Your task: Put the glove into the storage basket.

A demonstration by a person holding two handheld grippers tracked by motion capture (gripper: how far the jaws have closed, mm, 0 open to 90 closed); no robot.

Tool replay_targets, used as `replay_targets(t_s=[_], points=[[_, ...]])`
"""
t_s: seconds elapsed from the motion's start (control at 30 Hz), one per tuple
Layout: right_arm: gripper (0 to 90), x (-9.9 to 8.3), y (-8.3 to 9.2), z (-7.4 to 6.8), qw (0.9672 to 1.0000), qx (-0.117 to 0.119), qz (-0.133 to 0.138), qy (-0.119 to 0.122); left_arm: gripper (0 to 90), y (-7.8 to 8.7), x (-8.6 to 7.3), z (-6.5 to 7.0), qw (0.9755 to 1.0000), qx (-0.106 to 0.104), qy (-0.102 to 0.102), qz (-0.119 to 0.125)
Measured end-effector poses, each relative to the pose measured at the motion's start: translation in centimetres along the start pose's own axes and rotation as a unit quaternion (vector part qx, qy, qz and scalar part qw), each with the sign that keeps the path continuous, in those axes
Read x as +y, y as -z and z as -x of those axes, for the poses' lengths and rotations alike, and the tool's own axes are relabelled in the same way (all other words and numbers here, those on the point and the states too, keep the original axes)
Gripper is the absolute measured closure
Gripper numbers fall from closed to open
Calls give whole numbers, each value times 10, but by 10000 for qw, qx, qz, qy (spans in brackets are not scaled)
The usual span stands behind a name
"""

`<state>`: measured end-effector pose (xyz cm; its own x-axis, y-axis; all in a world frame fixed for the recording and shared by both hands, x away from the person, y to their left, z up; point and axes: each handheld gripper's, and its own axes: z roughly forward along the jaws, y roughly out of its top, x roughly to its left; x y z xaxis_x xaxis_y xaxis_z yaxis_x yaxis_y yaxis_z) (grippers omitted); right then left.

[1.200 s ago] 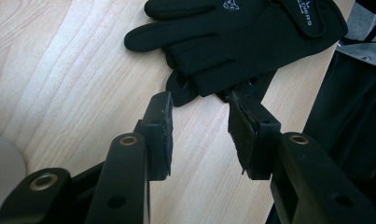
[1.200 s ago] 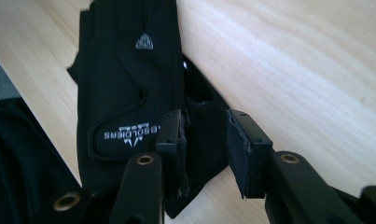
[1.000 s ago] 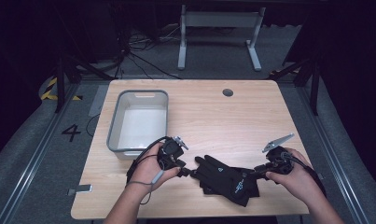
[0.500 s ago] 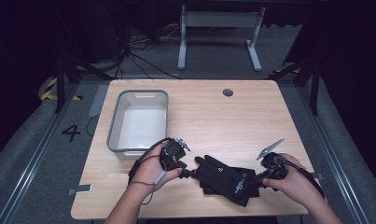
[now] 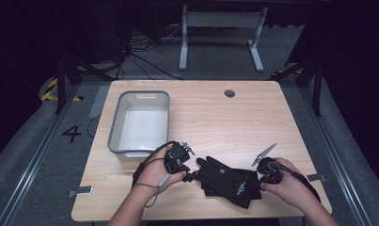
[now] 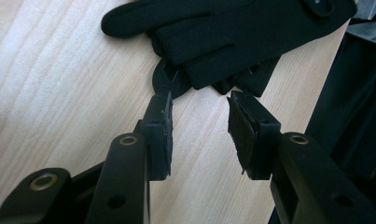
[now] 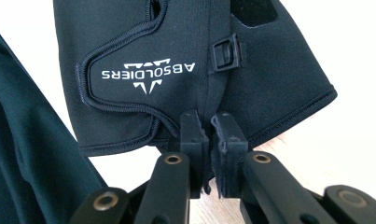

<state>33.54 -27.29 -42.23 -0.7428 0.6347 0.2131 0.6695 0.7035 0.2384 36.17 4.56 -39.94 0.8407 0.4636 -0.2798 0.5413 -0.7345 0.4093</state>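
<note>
A pair of black gloves [image 5: 227, 181] lies stacked near the table's front edge, fingers pointing left. The top glove [image 7: 185, 56] carries a white logo and a small buckle on its cuff. My right gripper [image 7: 209, 123] is shut on the edge of that cuff, and the high view places it [image 5: 256, 181] at the gloves' right end. My left gripper [image 6: 199, 100] stands open just short of the glove fingertips [image 6: 209, 70], low over the wood. It lies at the gloves' left end [image 5: 193, 176] in the high view.
A grey plastic bin [image 5: 113, 129] stands at the left of the wooden table [image 5: 225, 127], just behind my left hand. A small round hole [image 5: 230, 93] is near the far edge. Dark floor, cables and a metal stand lie beyond the table.
My right hand has slid a little to the left, onto the glove cuff. The left hand has hardly moved.
</note>
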Motion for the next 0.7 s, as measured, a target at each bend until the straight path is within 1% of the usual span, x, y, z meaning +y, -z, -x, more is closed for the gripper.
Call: replay_targets(t_s=[0.13,0.17,0.23,0.27,0.3,0.33,0.37,0.5,0.63,0.7], points=[[854,0,-1,1,10000,19,-22,20,604,-8,2,1,10000,1,-12,-99],[854,0,-1,1,10000,19,-22,20,604,-8,2,1,10000,1,-12,-99],[854,0,-1,2,10000,24,-14,30,603,-13,3,0,9999,-11,-70,-141],[854,0,-1,2,10000,29,-15,33,603,-18,5,2,9997,-18,-103,-206],[854,0,-1,2,10000,30,-16,34,603,-18,5,2,9997,-18,-103,-206],[854,0,-1,2,10000,27,-14,32,603,-24,6,2,9994,-35,-153,-306],[854,0,-1,2,10000,27,-15,33,602,-27,6,3,9993,-37,-162,-330],[853,0,-1,2,10000,30,-13,34,608,-32,7,3,9991,-48,-182,-371],[852,0,-1,1,10000,23,-16,26,602,-37,9,5,9989,-53,-243,-395],[852,0,-1,1,10000,23,-15,30,602,-39,10,6,9988,-20,-271,-401]])
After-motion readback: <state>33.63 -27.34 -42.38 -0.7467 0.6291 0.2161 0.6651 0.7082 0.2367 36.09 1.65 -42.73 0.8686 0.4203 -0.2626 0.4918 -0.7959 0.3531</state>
